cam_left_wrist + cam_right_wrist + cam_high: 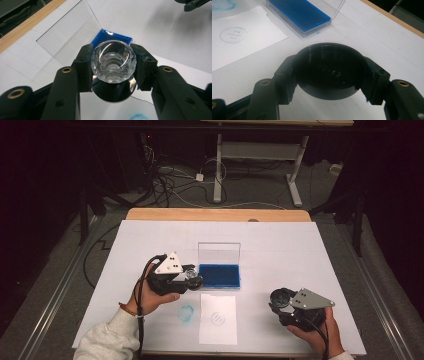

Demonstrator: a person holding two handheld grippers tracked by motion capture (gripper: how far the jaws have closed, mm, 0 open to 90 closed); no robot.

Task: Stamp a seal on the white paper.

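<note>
High view: my left claw (192, 279) grips a crystal-handled stamp (113, 62) beside the blue ink pad (220, 275).
My right claw (278, 300) clasps its black cap (330, 70); the paper sheet (218, 319) lies nearer my left claw, just below it on the counter (280, 245).

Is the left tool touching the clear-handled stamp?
Touching: the left gripper view shows both jaws of the left tool pressed against the stamp.
</note>
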